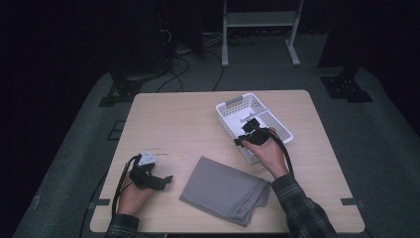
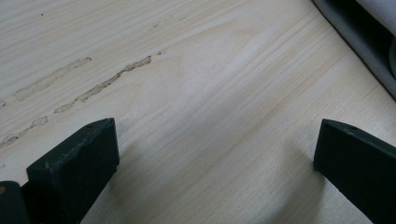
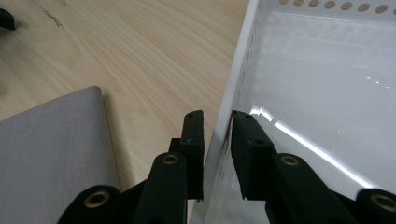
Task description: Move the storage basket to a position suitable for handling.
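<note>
A white perforated basket (image 1: 225, 110) stands on the wooden table, right of the middle. My right gripper (image 1: 241, 140) straddles its near left wall (image 3: 233, 84): one jaw is outside, the other inside against the wall. A thin gap still shows beside the outer pad (image 3: 195, 140). A folded grey cloth (image 1: 225, 191) lies at the table's front, between the two hands, and its edge (image 3: 51, 144) lies just left of the right gripper. My left gripper (image 1: 165, 181) rests at the front left, jaws wide open over bare wood, with the cloth's corner (image 2: 369, 42) beyond it.
The basket's floor (image 3: 322, 93) looks bare, apart from a small grey piece (image 1: 250, 118) lying in it. Worn streaks (image 2: 102, 84) mark the wood ahead of the left gripper. Beyond the table stand a white metal frame (image 1: 260, 20) and cables (image 1: 178, 64) on the dark floor.
</note>
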A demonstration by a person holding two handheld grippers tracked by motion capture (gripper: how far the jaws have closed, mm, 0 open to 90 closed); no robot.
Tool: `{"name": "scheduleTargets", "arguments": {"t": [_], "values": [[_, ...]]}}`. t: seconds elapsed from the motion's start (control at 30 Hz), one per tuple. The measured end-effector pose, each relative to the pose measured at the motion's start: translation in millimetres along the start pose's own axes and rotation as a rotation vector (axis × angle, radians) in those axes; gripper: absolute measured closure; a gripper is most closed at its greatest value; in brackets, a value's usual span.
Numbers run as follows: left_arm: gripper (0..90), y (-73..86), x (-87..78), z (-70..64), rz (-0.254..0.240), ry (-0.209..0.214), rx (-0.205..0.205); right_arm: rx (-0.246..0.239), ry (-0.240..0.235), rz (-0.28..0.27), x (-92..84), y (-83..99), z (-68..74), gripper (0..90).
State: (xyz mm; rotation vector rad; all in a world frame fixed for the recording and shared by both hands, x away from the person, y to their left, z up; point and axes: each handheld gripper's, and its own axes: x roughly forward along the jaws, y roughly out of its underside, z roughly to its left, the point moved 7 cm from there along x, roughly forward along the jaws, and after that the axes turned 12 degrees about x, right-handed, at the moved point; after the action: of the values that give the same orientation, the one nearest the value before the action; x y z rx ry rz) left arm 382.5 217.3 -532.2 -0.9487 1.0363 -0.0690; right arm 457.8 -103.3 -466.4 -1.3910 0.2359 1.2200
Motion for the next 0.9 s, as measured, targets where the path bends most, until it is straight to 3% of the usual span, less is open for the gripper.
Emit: {"name": "scheduleTargets", "arguments": {"t": [0.27, 0.5, 0.9], "values": [[0.0, 1.1, -1.3, -0.4, 0.002, -0.002, 0.001, -0.006, 0.023, -0.005, -6.6, 4.0, -4.6, 79.2], [0.0, 1.5, -1.7, -0.6, 0.001, -0.003, -0.002, -0.043, 0.063, -0.022, -17.6, 6.4, -8.0, 83.3], [0.0, 1.4, -1.6, -0.8, -0.002, -0.004, -0.006, -0.041, 0.036, -0.037, -39.2, 17.0, -12.3, 84.3]]}}
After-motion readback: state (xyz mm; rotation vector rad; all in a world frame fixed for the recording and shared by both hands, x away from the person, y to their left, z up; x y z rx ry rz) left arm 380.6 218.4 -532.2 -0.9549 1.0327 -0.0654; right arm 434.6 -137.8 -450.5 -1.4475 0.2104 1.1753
